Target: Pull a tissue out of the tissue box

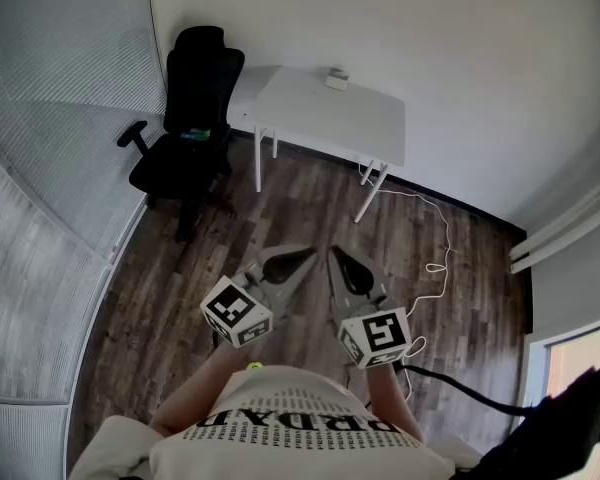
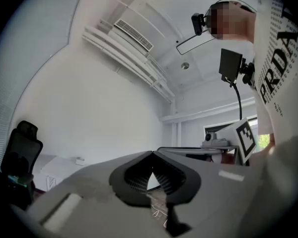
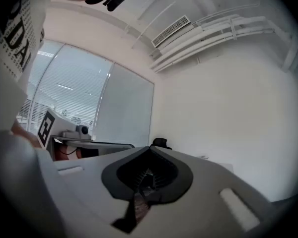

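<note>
The tissue box [image 1: 337, 79] sat at the far edge of a white table [image 1: 320, 123], close against the wall [image 1: 430, 58]. It was well apart from both grippers. It showed only as a small pale block, its longer side lying roughly along the wall; which way its opening faced, and any tissue, was too small to tell. The rest of the tabletop was bare. A black office chair [image 1: 185, 118] stood just left of the table. Open wood floor [image 1: 230, 228] lay between the table and the person, with a white cable [image 1: 442, 243] trailing on the right. The left gripper [image 1: 305, 255] and right gripper [image 1: 335, 252] were held side by side near the person's torso, tips angled toward each other and pointing toward the table. Each had its jaws closed together on nothing.
</note>
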